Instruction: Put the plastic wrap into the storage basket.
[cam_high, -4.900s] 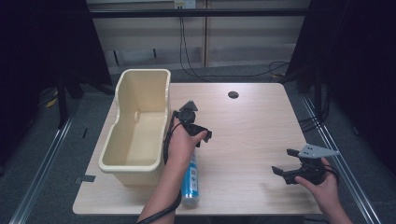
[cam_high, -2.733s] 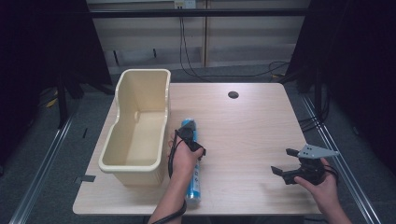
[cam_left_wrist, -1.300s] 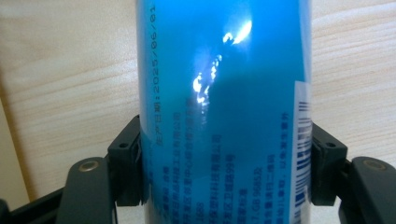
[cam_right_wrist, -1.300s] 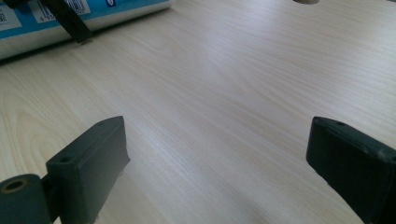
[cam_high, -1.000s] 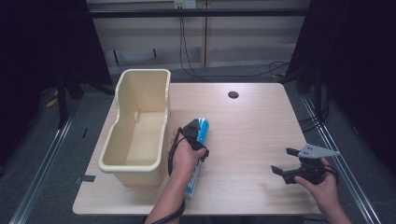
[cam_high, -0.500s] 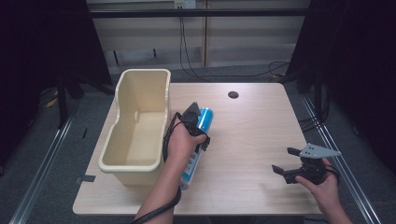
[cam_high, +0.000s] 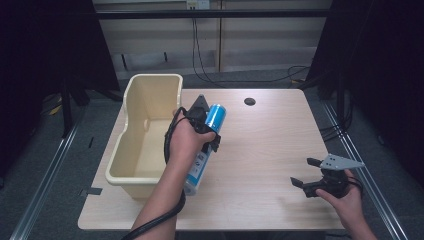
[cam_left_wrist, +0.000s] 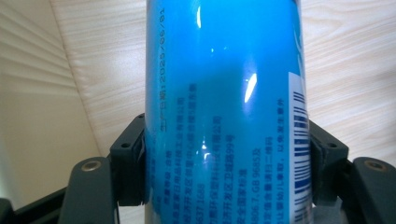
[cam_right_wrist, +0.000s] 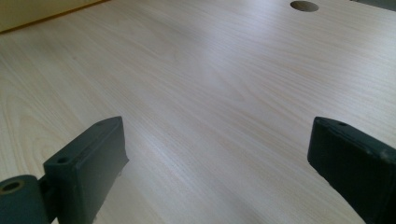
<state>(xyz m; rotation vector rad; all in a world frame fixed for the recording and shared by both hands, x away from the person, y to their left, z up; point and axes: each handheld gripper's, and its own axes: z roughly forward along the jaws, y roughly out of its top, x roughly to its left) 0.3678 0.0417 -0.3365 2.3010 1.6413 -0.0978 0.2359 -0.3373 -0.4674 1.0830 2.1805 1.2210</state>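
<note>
1. Light wooden table (cam_high: 270, 150), rectangular, flat top with a round cable hole near its far edge. Bears items 2 and 3.

2. Cream plastic tub (cam_high: 145, 135), deep, open-topped, rounded corners, standing on the table's left part. Nothing seen in it. Judged the likely destination; stiff walls, a rim to clear on entry.

3. Tall blue cylindrical can with white printed label and barcode (cam_high: 205, 145). Held tilted over the table just right of the tub, top end raised and pointing away from the person, lower end near the tabletop; contact there cannot be told.
   - Handling (judged): rigid thin wall, glossy and slippery; light to moderate; dents under hard squeeze.
   - Hold: across the round body, pads on opposite sides, near mid-length to limit swinging.

4. Left gripper (cam_high: 202, 125), black, two-jaw. Clamped on the can; in the left gripper view the pads (cam_left_wrist: 135, 163) press both flanks of the can (cam_left_wrist: 224, 112).

5. Right gripper (cam_high: 312, 172), black with grey plate. Jaws spread wide, holding nothing, low over the table's right near corner.
</note>
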